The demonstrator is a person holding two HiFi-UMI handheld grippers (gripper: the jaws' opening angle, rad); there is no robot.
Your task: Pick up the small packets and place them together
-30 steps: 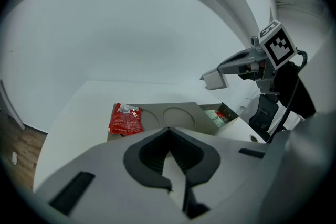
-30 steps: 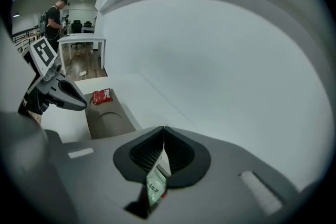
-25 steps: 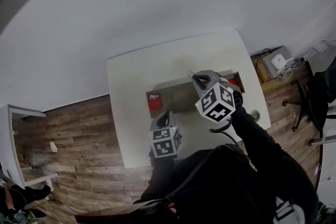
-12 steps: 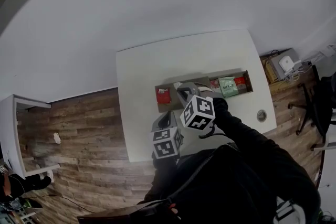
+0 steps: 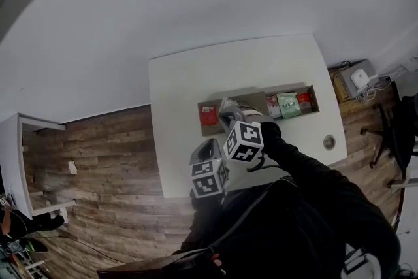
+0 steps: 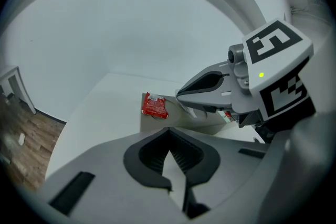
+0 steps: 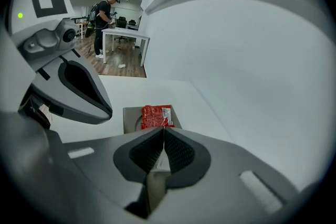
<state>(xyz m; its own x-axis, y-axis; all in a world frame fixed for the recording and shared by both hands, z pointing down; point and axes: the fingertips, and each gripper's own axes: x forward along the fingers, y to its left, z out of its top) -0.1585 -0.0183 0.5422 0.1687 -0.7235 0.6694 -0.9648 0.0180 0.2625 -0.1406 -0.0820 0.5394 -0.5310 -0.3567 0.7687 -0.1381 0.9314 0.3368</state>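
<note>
Right gripper (image 5: 226, 108) leftward along tray (image 5: 253, 101), lower, nearer red packet (image 5: 208, 115).

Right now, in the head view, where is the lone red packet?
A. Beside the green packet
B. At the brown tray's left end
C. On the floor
B: the red packet lies at the left end of the brown tray, far from the green packet.

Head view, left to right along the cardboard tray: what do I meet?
lone red packet → right gripper → reddish packet → green packet → end red packet
</note>
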